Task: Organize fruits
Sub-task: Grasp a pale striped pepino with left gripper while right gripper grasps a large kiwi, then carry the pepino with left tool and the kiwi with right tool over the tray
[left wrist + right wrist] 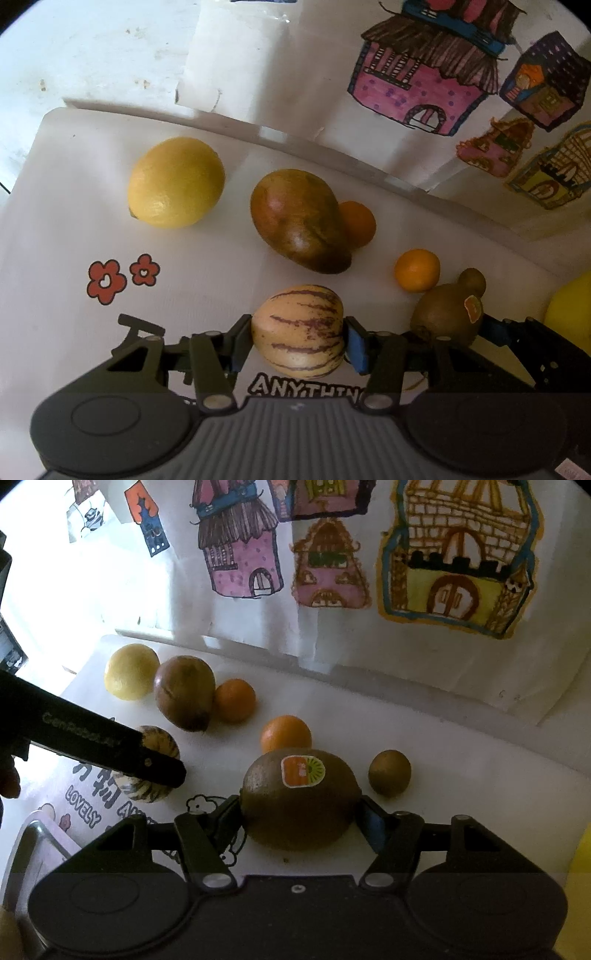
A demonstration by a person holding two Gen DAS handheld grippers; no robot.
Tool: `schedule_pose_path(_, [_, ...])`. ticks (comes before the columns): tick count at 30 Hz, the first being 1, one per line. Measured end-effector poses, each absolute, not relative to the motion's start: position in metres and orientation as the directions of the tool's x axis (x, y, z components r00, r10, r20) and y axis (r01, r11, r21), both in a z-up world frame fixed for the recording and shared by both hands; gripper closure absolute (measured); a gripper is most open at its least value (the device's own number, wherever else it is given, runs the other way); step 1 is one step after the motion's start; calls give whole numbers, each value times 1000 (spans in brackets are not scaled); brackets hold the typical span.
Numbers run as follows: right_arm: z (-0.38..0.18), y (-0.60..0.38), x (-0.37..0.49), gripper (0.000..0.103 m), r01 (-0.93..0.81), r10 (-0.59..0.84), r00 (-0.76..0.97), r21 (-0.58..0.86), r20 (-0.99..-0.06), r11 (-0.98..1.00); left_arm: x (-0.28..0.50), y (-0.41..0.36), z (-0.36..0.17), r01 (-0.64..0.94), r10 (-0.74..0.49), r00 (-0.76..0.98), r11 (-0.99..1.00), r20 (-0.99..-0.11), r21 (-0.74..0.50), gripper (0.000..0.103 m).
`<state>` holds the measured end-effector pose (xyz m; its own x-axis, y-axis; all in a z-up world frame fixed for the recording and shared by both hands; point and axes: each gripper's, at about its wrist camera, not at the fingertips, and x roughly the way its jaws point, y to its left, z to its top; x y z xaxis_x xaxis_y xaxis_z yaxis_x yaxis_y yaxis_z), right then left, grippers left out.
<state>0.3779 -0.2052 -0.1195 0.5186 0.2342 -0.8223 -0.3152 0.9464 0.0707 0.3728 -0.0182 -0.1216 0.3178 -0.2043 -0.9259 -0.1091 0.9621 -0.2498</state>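
My left gripper [299,334] is shut on a cream pepino melon with purple stripes [301,328], which rests on the white printed mat [110,229]; both pads press its sides. My right gripper [300,812] is shut on a large brown kiwi with an orange sticker [299,801], also down on the mat. In the right wrist view, the left gripper's dark finger [110,746] crosses the striped melon [162,746]. Loose on the mat lie a lemon [176,181], a mango [299,219], two oranges [360,223] [416,270] and a small kiwi [389,772].
A white backdrop with coloured drawings of houses [332,572] rises just behind the mat's far edge. A yellow object [570,314] shows at the right border. A metal-rimmed thing [33,834] sits at the lower left of the right wrist view.
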Motion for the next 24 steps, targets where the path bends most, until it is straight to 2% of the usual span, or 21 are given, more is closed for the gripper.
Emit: schedule_pose_path(24, [-109, -203, 332, 37, -303, 287, 568, 128, -771, 944, 326, -4, -108, -103, -215, 349, 959, -912, -265, 47])
